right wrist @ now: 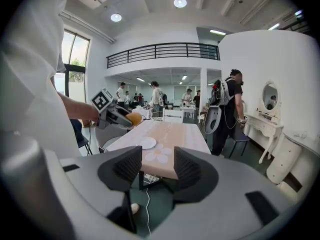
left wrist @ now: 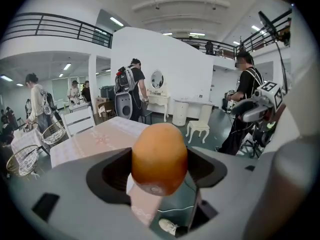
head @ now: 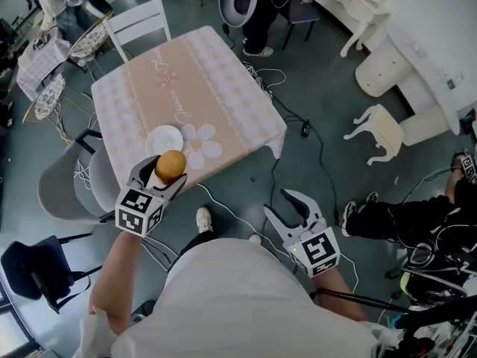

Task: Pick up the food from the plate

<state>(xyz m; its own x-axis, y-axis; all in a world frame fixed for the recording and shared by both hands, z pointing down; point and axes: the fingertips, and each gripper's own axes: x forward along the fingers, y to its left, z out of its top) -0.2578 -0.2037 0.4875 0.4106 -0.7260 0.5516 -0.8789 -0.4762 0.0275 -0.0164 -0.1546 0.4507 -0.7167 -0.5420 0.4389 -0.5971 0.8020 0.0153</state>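
An orange, egg-shaped piece of food [head: 171, 165] is clamped between the jaws of my left gripper [head: 165, 171], lifted above the near edge of the table. Up close, the food [left wrist: 159, 157] fills the gap between the left jaws. The white plate [head: 164, 139] lies bare on the pink tablecloth just beyond it, also visible as the plate [right wrist: 147, 143] in the right gripper view. My right gripper [head: 296, 209] hangs open over the floor, right of the table, with nothing between its fingers [right wrist: 131, 166].
The table [head: 223, 88] carries a pink flowered cloth. A white chair [head: 139, 22] stands at its far side, grey chairs [head: 63, 185] at its left. Cables [head: 294, 118] trail on the dark floor. White furniture [head: 380, 129] and standing people [head: 261, 6] are beyond.
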